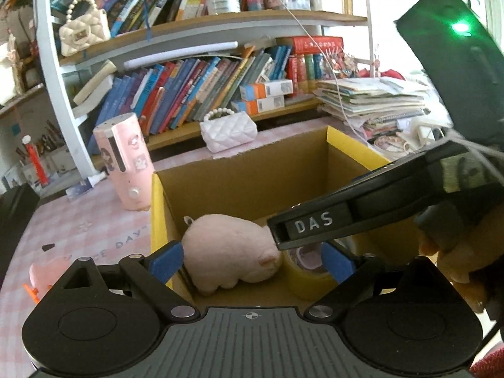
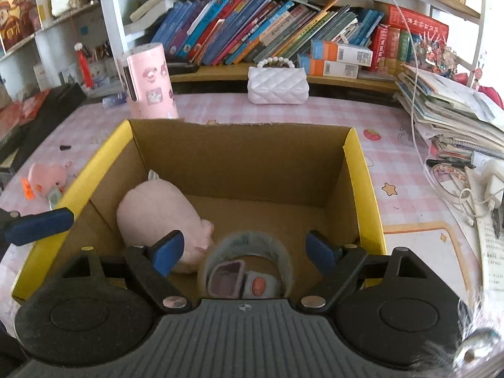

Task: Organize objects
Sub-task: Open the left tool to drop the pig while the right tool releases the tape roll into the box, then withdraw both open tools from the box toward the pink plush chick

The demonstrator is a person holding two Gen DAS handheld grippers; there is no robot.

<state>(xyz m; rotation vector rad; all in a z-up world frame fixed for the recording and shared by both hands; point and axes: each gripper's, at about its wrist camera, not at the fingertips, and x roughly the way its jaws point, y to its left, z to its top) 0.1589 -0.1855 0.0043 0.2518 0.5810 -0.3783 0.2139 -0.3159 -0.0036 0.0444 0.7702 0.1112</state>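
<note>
An open cardboard box with yellow edges (image 2: 362, 170) (image 1: 160, 201) stands on the pink checked table. Inside lie a pink plush pig (image 2: 154, 217) (image 1: 226, 245), a roll of tape (image 2: 252, 245) (image 1: 302, 274) and a small pink-framed item (image 2: 225, 278) within the roll. My right gripper (image 2: 245, 249) is open and empty above the tape roll. My left gripper (image 1: 252, 261) is open and empty at the box's near edge, by the pig. The right gripper's body (image 1: 362, 220) crosses the left wrist view.
A pink cylinder (image 2: 149, 82), a white quilted purse (image 2: 277, 85), a small pink toy (image 2: 47, 176) and an orange piece (image 2: 26, 189) are on the table. Stacked papers (image 2: 450, 110) and cables (image 2: 466, 195) lie at the right. Bookshelves stand behind.
</note>
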